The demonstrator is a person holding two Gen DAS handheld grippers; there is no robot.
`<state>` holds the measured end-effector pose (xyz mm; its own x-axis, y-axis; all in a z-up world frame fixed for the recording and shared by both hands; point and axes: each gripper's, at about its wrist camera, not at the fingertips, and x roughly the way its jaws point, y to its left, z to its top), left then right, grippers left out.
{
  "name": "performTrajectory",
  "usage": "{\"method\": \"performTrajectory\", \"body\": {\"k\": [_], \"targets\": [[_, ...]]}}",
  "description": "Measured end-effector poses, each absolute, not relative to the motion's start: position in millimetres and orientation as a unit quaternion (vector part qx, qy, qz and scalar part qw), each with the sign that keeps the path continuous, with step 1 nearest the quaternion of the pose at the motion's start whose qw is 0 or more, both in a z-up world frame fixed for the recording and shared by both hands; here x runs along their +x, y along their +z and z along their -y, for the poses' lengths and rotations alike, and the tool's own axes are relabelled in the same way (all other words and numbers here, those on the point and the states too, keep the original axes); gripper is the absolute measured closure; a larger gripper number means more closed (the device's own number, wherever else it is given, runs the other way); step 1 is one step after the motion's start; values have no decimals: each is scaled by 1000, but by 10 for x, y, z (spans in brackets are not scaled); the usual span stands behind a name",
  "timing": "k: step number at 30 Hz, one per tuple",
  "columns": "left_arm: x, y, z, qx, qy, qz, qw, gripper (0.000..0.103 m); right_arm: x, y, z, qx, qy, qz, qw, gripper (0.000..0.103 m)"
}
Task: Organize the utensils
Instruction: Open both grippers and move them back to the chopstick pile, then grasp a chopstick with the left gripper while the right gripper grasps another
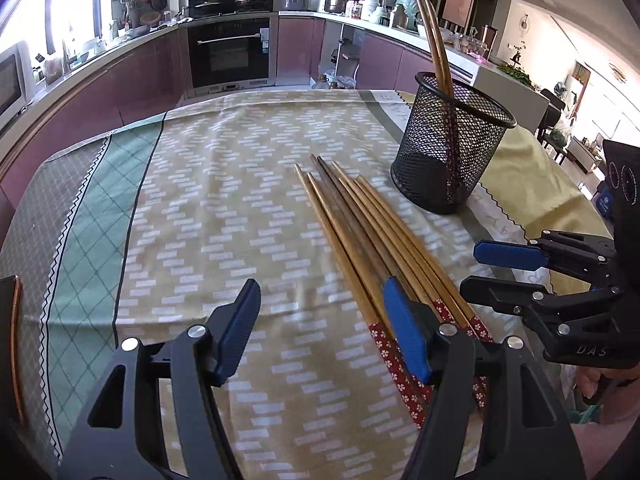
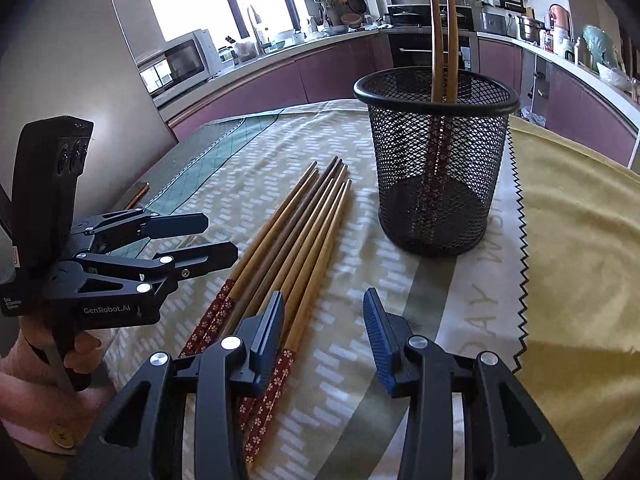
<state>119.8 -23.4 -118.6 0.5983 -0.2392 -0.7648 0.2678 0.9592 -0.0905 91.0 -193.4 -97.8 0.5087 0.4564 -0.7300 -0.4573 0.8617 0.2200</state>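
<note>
Several wooden chopsticks (image 1: pixel 372 236) with red floral ends lie side by side on the patterned tablecloth; they also show in the right wrist view (image 2: pixel 292 248). A black mesh holder (image 1: pixel 452 148) stands behind them with two chopsticks (image 1: pixel 434 36) upright inside; it also shows in the right wrist view (image 2: pixel 436 160). My left gripper (image 1: pixel 320 320) is open and empty, low over the cloth, its right finger over the chopsticks' red ends. My right gripper (image 2: pixel 324 332) is open and empty, just right of the bundle, its left finger over the handle ends.
The table carries a patterned cloth (image 1: pixel 224 184) and a yellow cloth (image 2: pixel 580 248) on the right. A dark flat object with a copper edge (image 1: pixel 12 336) lies at the table's left edge. Kitchen counters and an oven (image 1: pixel 230 52) stand behind.
</note>
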Motion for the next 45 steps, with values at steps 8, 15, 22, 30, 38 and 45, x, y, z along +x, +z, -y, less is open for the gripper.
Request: {"method": "performTrajectory", "body": {"k": [8, 15, 22, 30, 38, 45], "targets": [[1199, -1246, 259, 23, -139, -433, 890, 41, 925, -1012, 1906, -6, 253, -422, 871, 63], [1256, -1278, 280, 25, -137, -439, 888, 43, 959, -1034, 1855, -11, 246, -425, 871, 64], [1303, -1283, 283, 30, -134, -441, 887, 43, 981, -1048, 1836, -25, 237, -425, 873, 66], [1367, -1298, 324, 45, -126, -448, 884, 48, 1022, -1044, 1781, -42, 223, -428, 875, 73], [1530, -1290, 350, 46, -124, -454, 881, 57, 1129, -1058, 1647, -67, 216, -428, 875, 75], [1634, -1292, 418, 48, -126, -456, 880, 73, 1210, -1069, 1638, -63, 215, -430, 875, 85]]}}
